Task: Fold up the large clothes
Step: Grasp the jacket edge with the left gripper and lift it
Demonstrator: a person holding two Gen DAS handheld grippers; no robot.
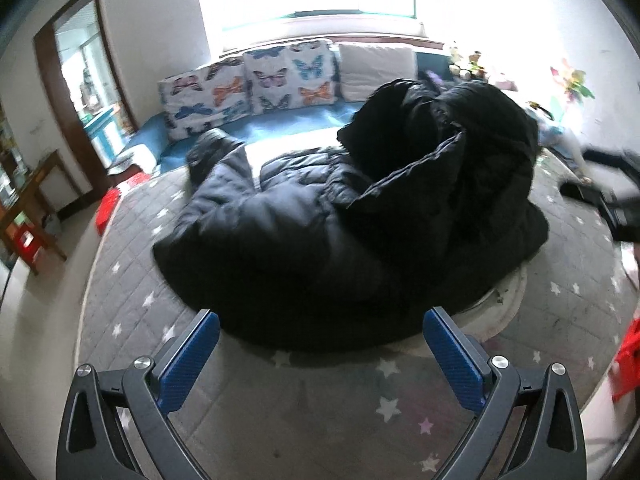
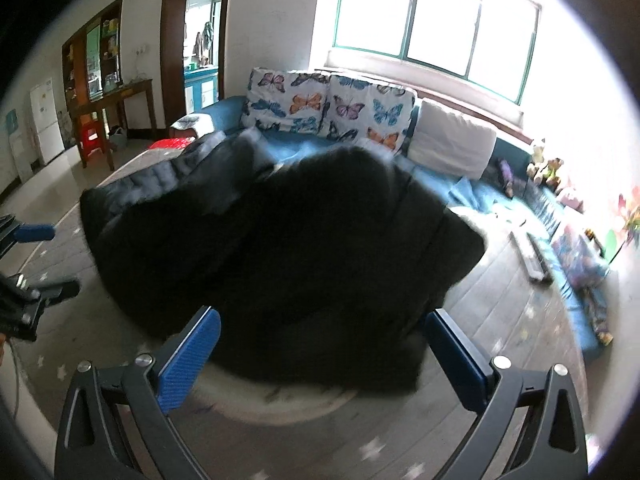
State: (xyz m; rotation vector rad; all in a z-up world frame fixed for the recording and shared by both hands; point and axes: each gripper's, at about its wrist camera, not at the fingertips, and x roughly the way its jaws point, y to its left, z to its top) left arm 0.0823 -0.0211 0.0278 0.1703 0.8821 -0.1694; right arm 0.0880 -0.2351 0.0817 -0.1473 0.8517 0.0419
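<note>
A large black puffer jacket [image 1: 340, 216] lies bunched on a grey star-patterned mat [image 1: 128, 280], with one side folded up into a mound at the right. My left gripper [image 1: 322, 322] is open and empty, just short of the jacket's near edge. In the right wrist view the jacket [image 2: 288, 248] fills the middle, blurred. My right gripper [image 2: 322, 322] is open and empty, its fingers astride the jacket's near edge without holding it. The left gripper also shows at the left edge of the right wrist view [image 2: 44, 256].
A blue sofa [image 2: 472, 196] with butterfly cushions [image 2: 320, 104] and a white pillow [image 2: 452, 140] stands behind the mat under a bright window. A white round rug edge [image 1: 500, 304] shows under the jacket. A wooden table [image 2: 116, 100] and red stool [image 2: 90, 136] stand at far left.
</note>
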